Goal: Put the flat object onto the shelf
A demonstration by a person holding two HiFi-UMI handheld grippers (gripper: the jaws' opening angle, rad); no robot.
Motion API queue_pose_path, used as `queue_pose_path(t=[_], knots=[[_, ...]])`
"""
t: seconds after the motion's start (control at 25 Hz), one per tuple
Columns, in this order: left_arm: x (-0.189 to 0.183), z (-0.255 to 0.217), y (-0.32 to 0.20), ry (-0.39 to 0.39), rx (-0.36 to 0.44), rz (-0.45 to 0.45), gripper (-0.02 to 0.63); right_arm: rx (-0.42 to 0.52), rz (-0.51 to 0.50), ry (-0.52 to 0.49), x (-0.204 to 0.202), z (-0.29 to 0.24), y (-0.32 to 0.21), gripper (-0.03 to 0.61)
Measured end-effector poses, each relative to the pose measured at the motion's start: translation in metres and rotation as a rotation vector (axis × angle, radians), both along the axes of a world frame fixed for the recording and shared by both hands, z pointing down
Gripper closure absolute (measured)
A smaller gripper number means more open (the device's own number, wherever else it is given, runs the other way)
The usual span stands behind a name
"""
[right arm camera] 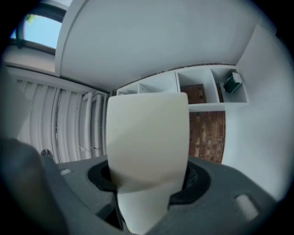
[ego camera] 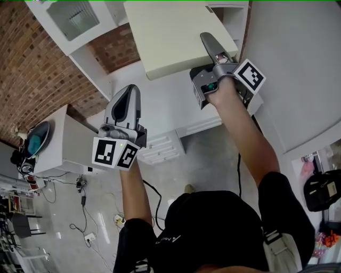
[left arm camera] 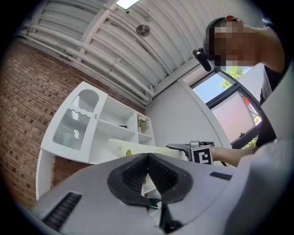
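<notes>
A cream flat board (ego camera: 176, 34) is held up in front of the white shelf unit (ego camera: 233, 15). My right gripper (ego camera: 212, 47) is shut on its near edge, one jaw lying over its face. In the right gripper view the board (right arm camera: 147, 133) fills the gap between the jaws (right arm camera: 147, 186) and points toward the shelf compartments (right arm camera: 202, 92). My left gripper (ego camera: 127, 96) is raised to the left, apart from the board, shut and empty. In the left gripper view its pads meet (left arm camera: 148, 158); beyond them show the board (left arm camera: 133, 148) and the shelf unit (left arm camera: 115, 128).
A glass-fronted cabinet door (ego camera: 74, 18) is beside the shelves on a brick wall (ego camera: 32, 69). A small green thing (right arm camera: 232, 82) sits in one shelf compartment. Below are a white drawer unit (ego camera: 165, 146), a low cabinet with a teal appliance (ego camera: 37, 136), and floor cables (ego camera: 85, 213).
</notes>
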State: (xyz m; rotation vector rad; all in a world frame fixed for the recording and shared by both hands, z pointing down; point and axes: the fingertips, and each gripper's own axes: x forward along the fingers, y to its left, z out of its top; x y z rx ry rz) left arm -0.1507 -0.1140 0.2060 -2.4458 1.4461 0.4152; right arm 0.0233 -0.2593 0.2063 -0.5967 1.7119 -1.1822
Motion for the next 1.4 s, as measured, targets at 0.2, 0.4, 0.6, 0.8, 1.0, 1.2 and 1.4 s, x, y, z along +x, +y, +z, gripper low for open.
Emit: queue_pose_path(t=[0.2,0.4,0.6,0.8,1.0,1.2,1.4], knots=[[-0.027,0.006,-0.029,-0.011,-0.01,0.042,0.615,-0.003,0.034,0.021,-0.034,-0.013,-0.047,0.308],[-0.049,0.004,-0.057,0.001,-0.01,0.047,0.615,-0.011,0.036,0.014,-0.054,-0.015,-0.091,0.307],[-0.06,0.001,-0.088,0.004,-0.007,0.032,0.615,-0.023,0.037,0.043,-0.063,-0.007,-0.137,0.305],[-0.056,-0.005,-0.123,-0.009,0.0,0.007,0.615,-0.054,0.025,0.036,-0.067,-0.014,-0.181,0.304],[-0.048,-0.016,-0.154,-0.018,0.022,-0.02,0.615,-0.072,0.013,0.048,-0.063,-0.02,-0.223,0.299],[-0.048,-0.02,-0.185,-0.017,0.019,-0.043,0.615,-0.111,0.003,0.038,-0.075,-0.029,-0.254,0.295],[-0.05,-0.019,-0.203,-0.019,0.013,-0.033,0.615,-0.137,-0.002,0.041,-0.085,-0.026,-0.275,0.287]])
